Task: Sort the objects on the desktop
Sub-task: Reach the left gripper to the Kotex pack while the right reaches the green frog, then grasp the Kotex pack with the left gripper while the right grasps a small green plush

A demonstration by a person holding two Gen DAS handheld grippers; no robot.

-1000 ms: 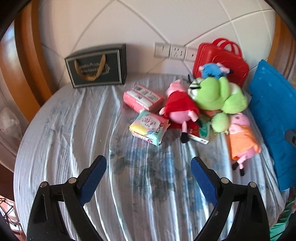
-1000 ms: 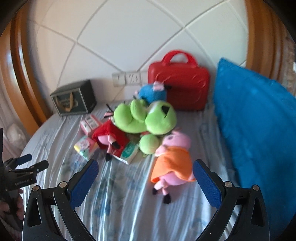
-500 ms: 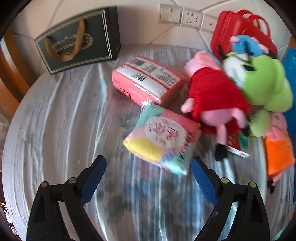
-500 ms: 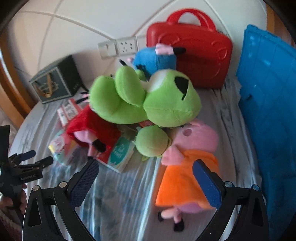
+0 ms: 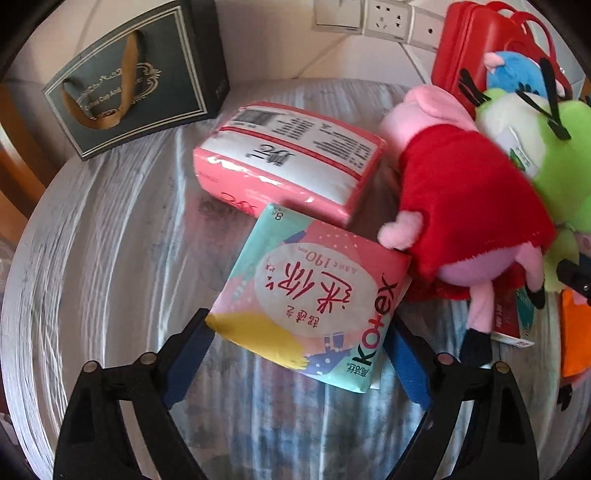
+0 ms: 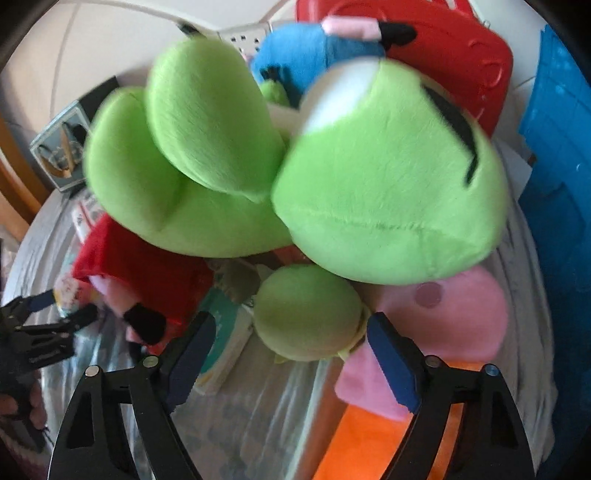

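This is a home, most likely a bedroom. The surface is a bed (image 5: 110,229) covered with a pale, wrinkled sheet printed with faint blue flowers, edged by a curved wooden frame (image 5: 14,140). Behind it is a padded white headboard wall (image 6: 110,40) with stitched seams, and a white socket strip (image 5: 384,18) is fixed there. Soft toys are heaped on the sheet: a green frog (image 6: 388,192), a pig in a red dress (image 5: 465,206), another in orange (image 6: 424,332). Beside them lie 2 packs of sanitary pads (image 5: 310,306), a dark gift bag (image 5: 129,81), a red plastic case (image 5: 461,44) and a blue cushion (image 6: 561,177).
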